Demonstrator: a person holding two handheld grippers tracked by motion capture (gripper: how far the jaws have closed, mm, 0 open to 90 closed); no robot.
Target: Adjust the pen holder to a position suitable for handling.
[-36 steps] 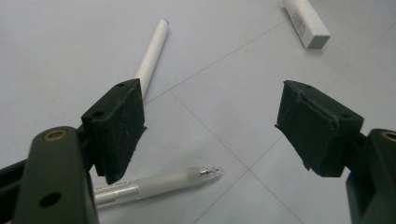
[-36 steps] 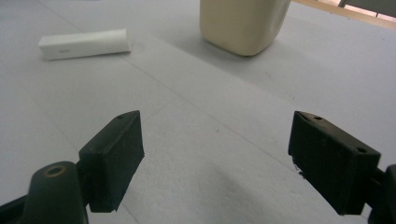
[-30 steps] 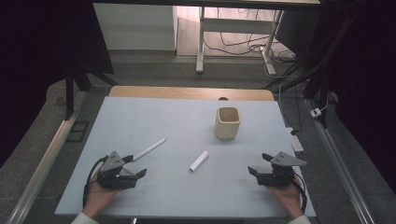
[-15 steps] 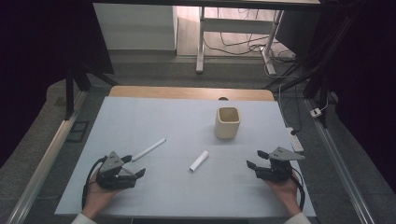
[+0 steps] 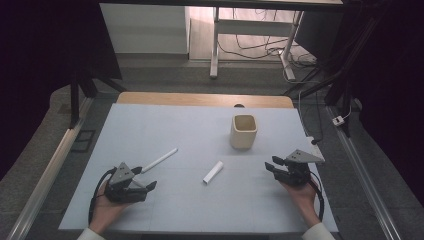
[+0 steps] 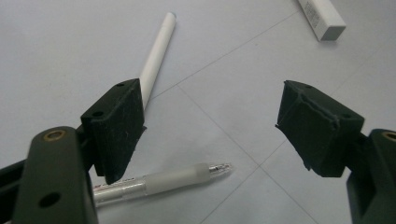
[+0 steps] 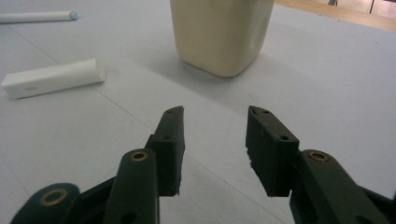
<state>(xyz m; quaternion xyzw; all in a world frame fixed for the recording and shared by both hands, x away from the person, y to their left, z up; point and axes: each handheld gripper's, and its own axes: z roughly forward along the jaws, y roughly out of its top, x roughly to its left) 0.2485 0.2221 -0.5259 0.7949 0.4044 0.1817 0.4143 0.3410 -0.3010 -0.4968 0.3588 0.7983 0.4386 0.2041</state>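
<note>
Open mat between cup (image 5: pixel 243 131) and white stick (image 5: pixel 213 171); clear pen (image 6: pixel 159 181) (below left jaws) obstructs.

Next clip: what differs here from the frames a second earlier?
The right tool shifted slightly up the high view toward the cup; its jaws have just been closing, nothing between them. The left tool, white pen and white block stayed put.

A pale grey mat (image 5: pixel 150 125) covered the table, with a wooden strip (image 5: pixel 175 98) bare at its far edge. Beyond stood a white desk leg (image 5: pixel 215 50) and, to its right, tangled floor cables (image 5: pixel 250 47). A metal rail (image 5: pixel 45 180) ran along the left.
</note>
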